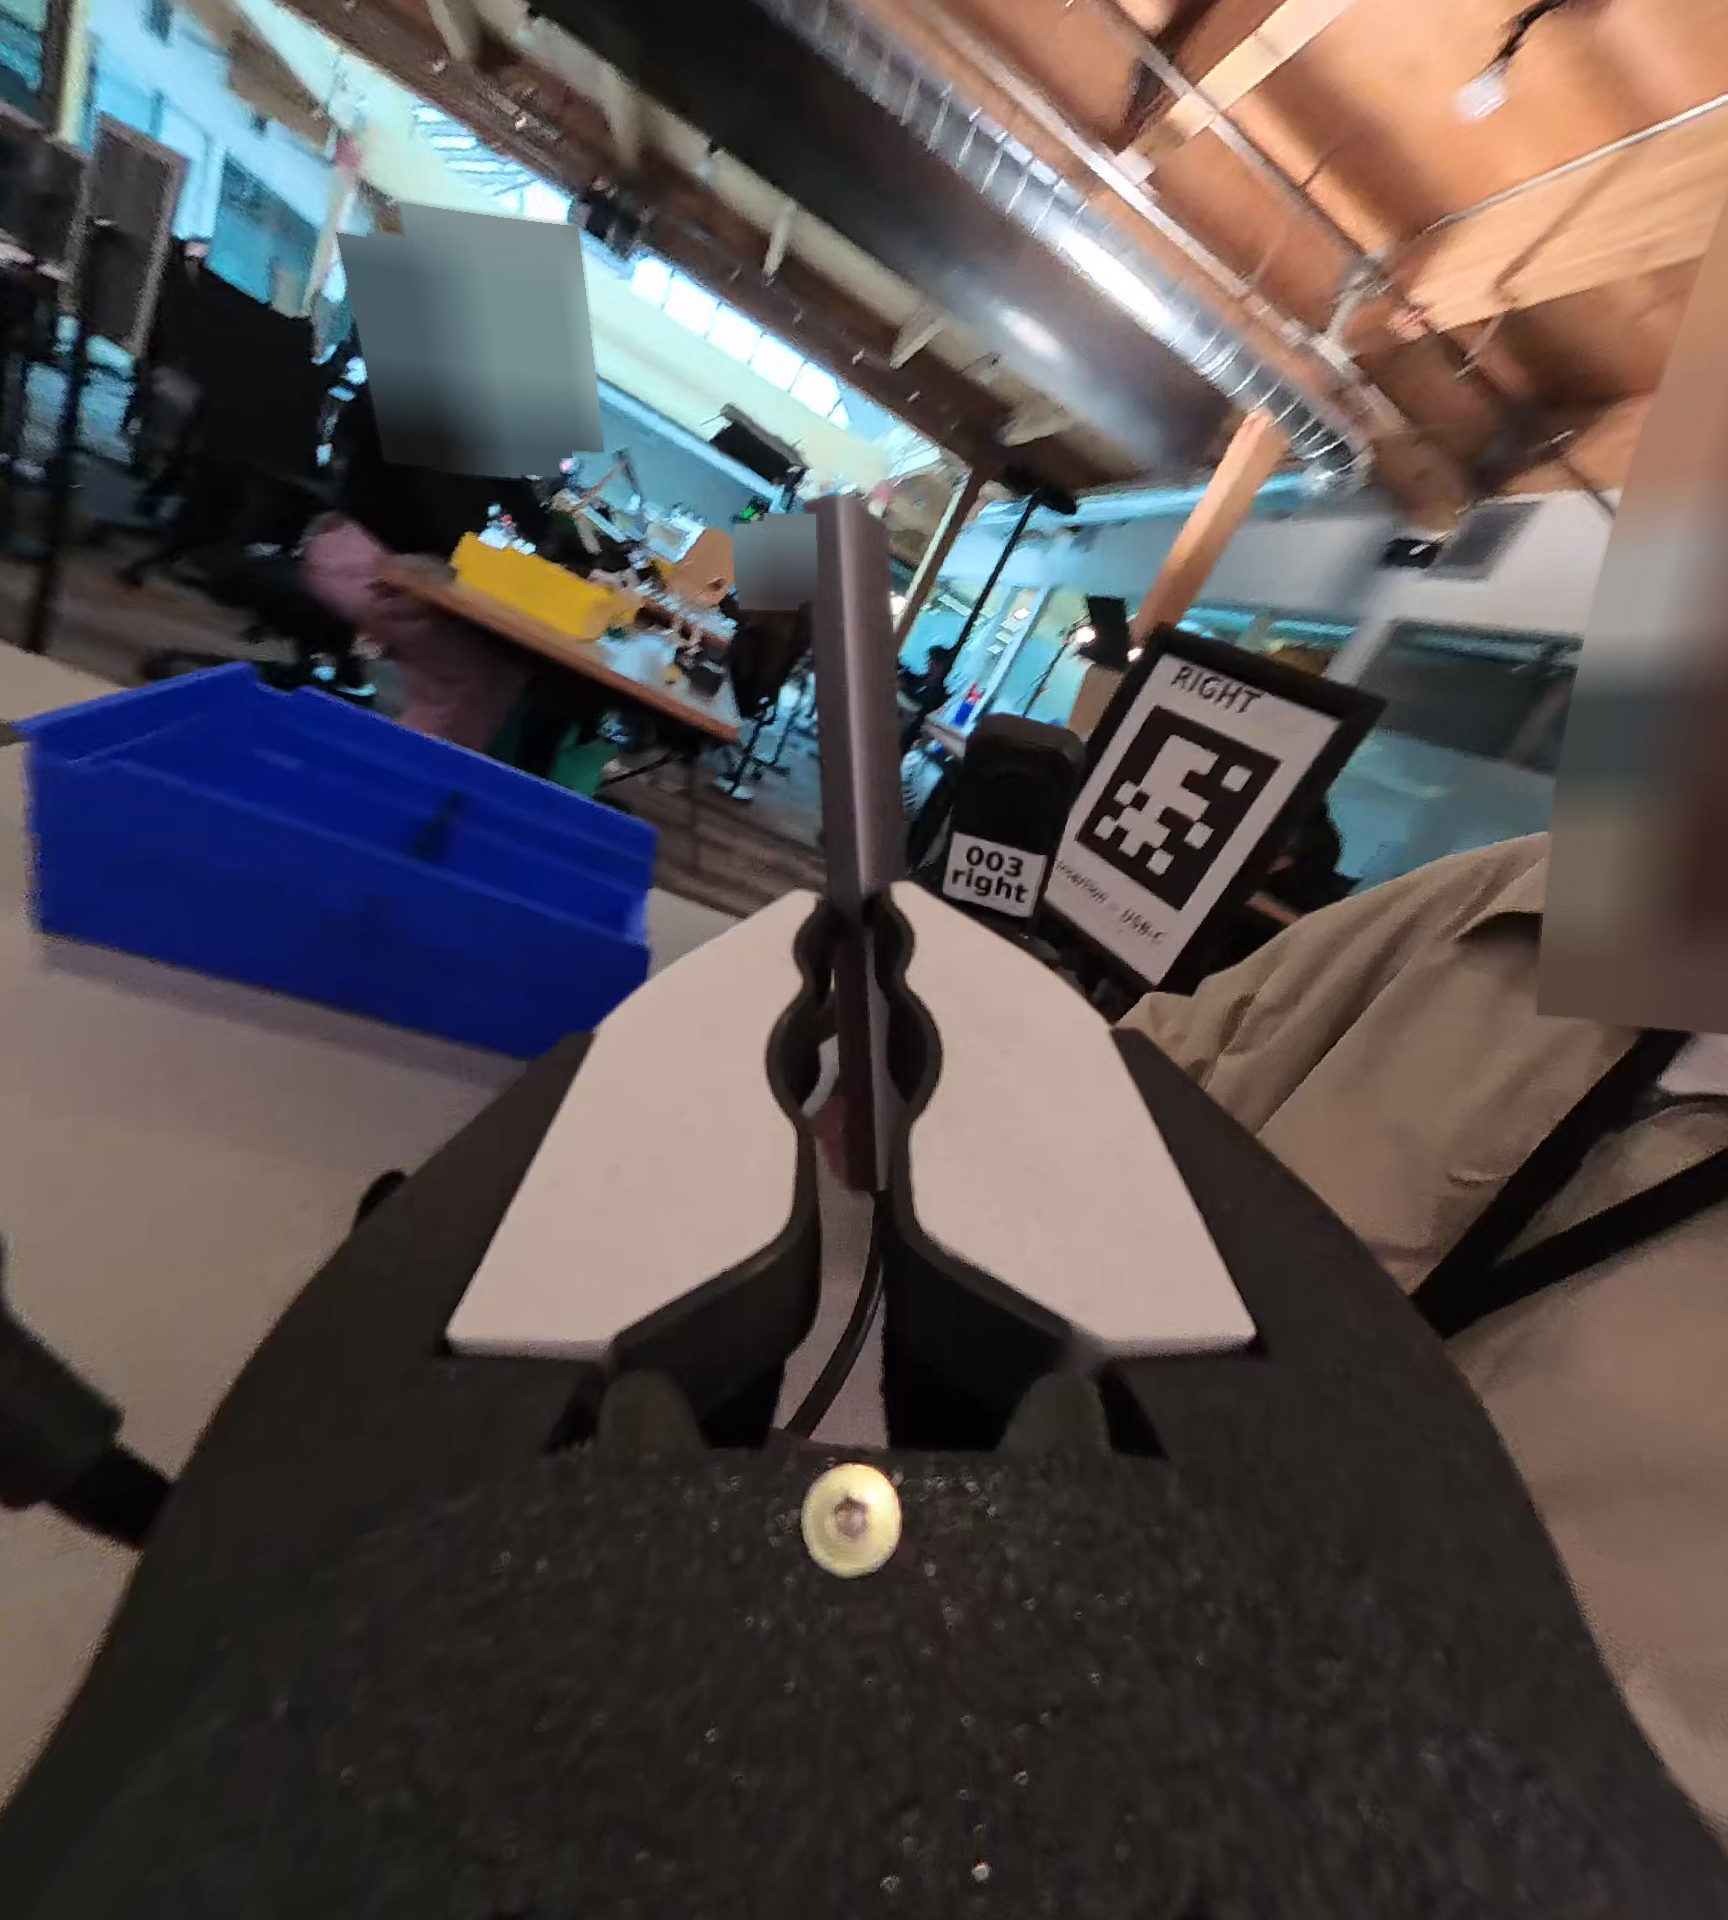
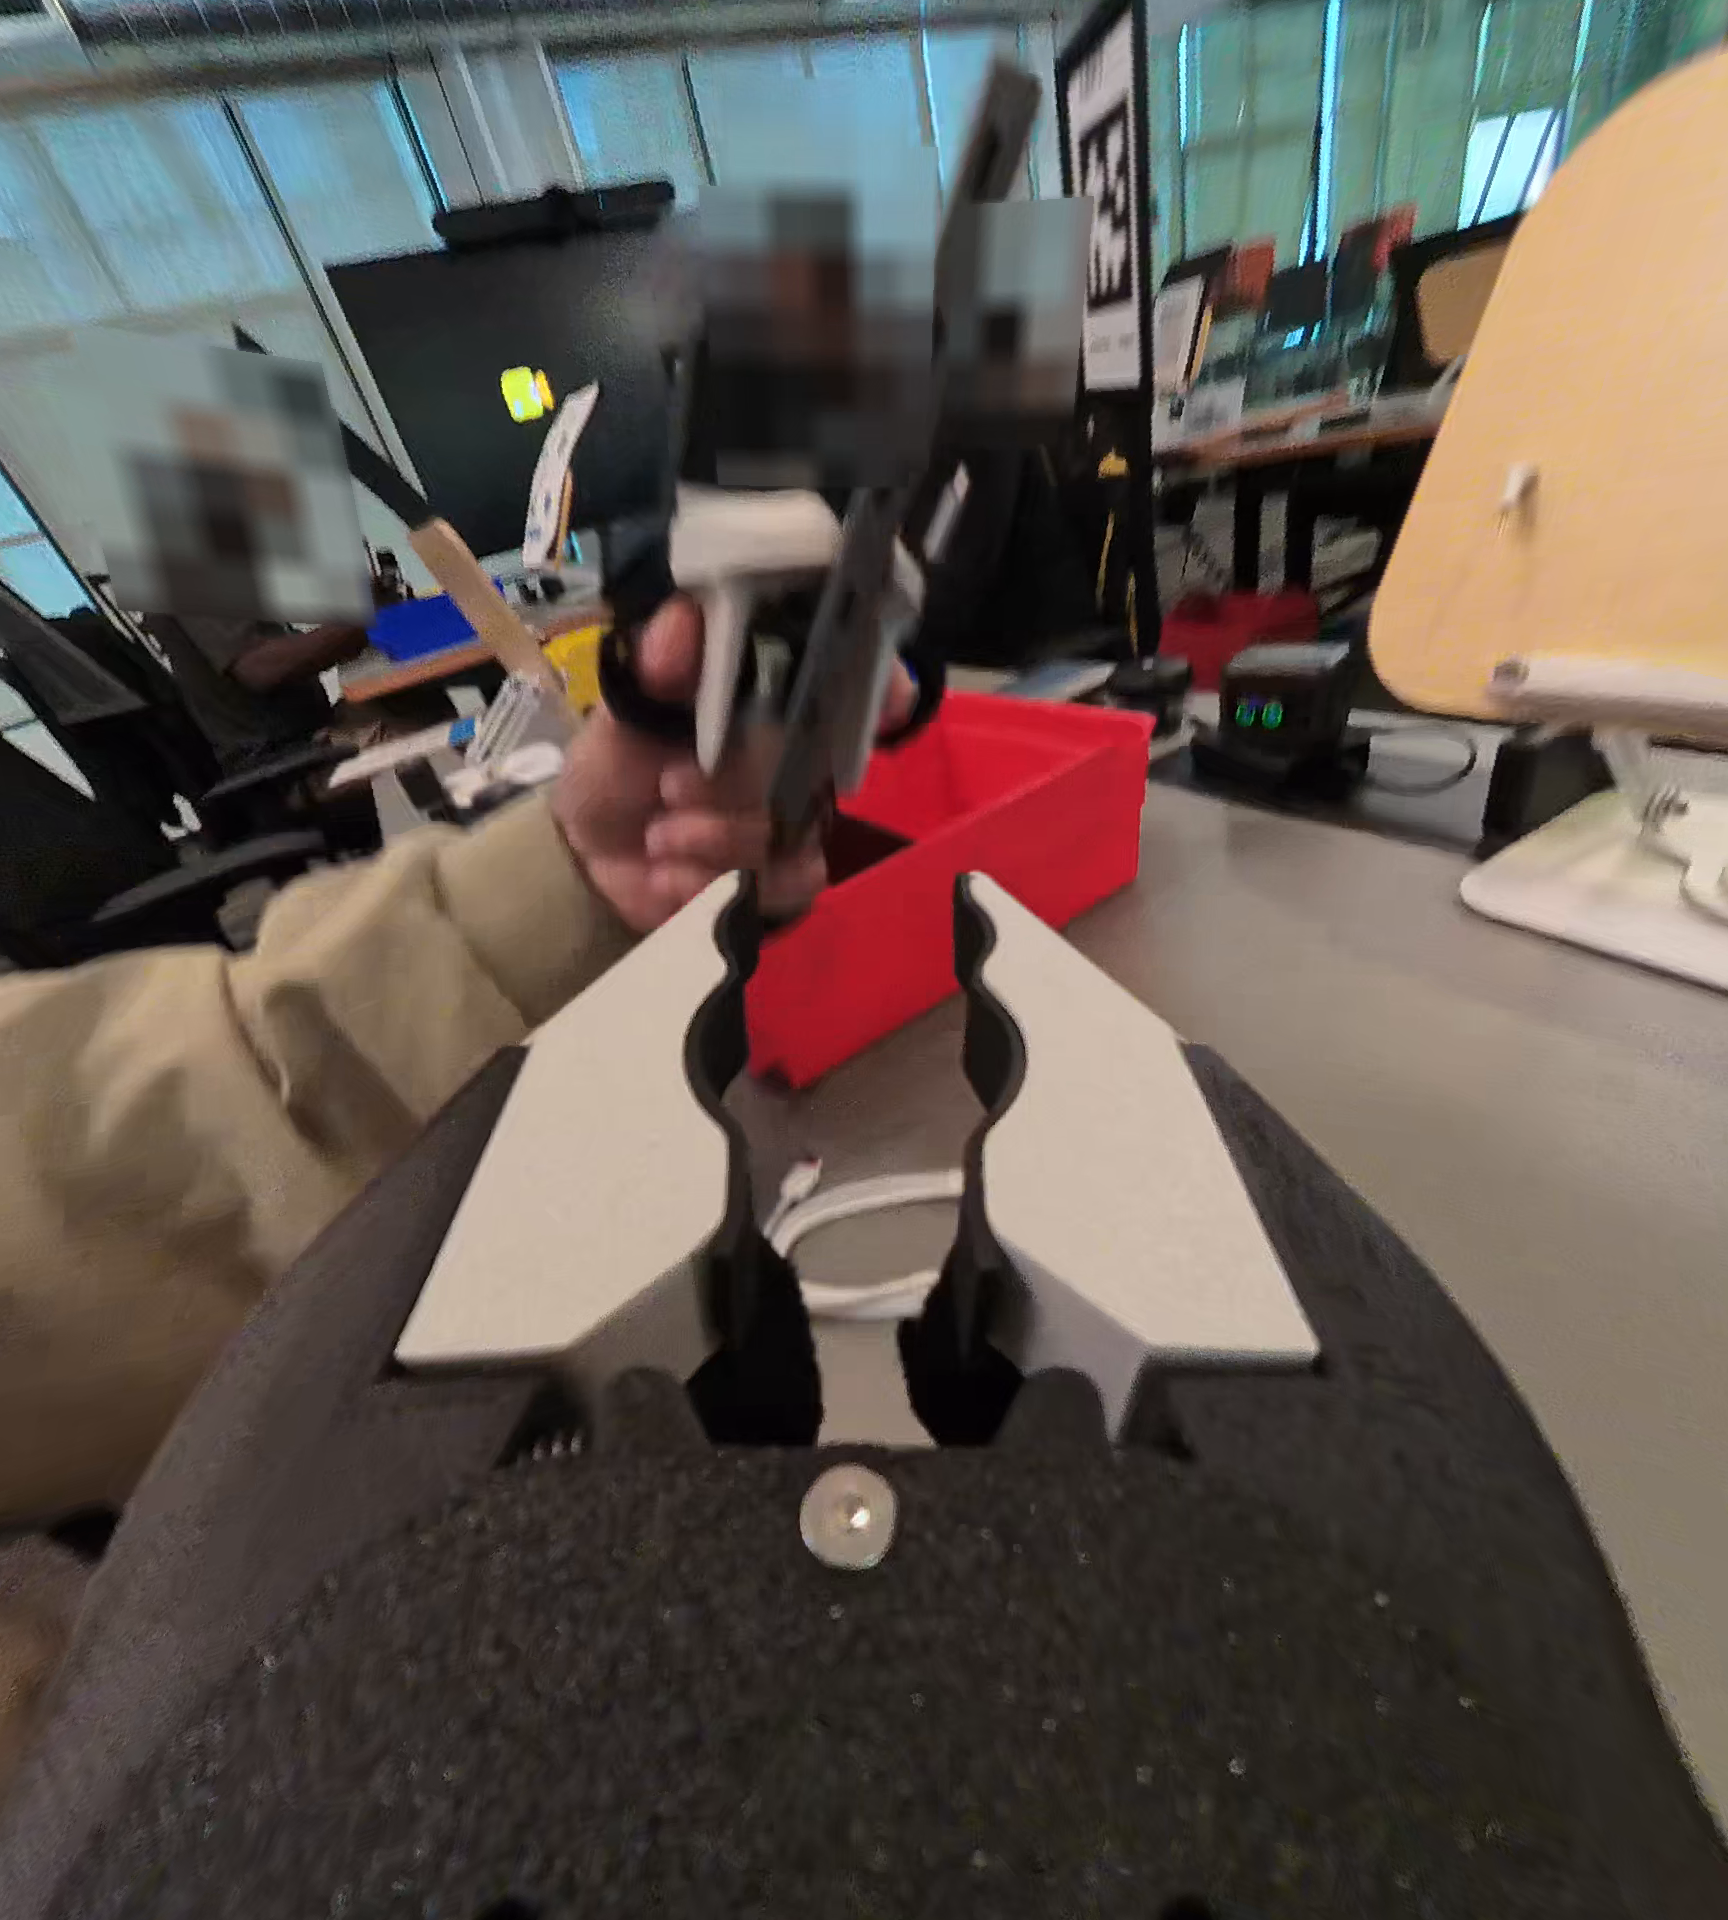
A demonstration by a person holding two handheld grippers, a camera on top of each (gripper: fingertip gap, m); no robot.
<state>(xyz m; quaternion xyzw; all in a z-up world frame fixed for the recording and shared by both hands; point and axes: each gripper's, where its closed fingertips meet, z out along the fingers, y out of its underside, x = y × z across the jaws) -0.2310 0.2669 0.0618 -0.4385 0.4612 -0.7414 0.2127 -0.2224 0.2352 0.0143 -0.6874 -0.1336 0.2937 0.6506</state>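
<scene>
The left gripper (image 1: 855, 914) is clamped tight on a thin dark grey slab (image 1: 852, 707), seemingly a small hub or adapter, which stands upright at the centre of the left wrist view, raised off the table. A thin black cable (image 1: 855, 1320) drops from its lower end between the fingers. The grip sits at the slab's lower part; most of its length stands clear above the fingertips (image 1: 735, 956).

The right gripper (image 2: 855, 935) stands about half open and holds nothing. Through its gap a coiled white cable (image 2: 870, 1236) lies on the grey table (image 2: 1411, 1143). Just beyond its tips is a red bin (image 2: 995, 821); above that, blurred, the other gripper and the hand (image 2: 652, 821) holding it.

A blue bin (image 1: 320, 831) sits at centre left of the left wrist view, near the table's edge. A beige sleeve (image 1: 1359, 1039) fills the right side.

Judgement: the slab is gripped low, so it could pivot; firm pressure and a slow, level approach are advisable.
</scene>
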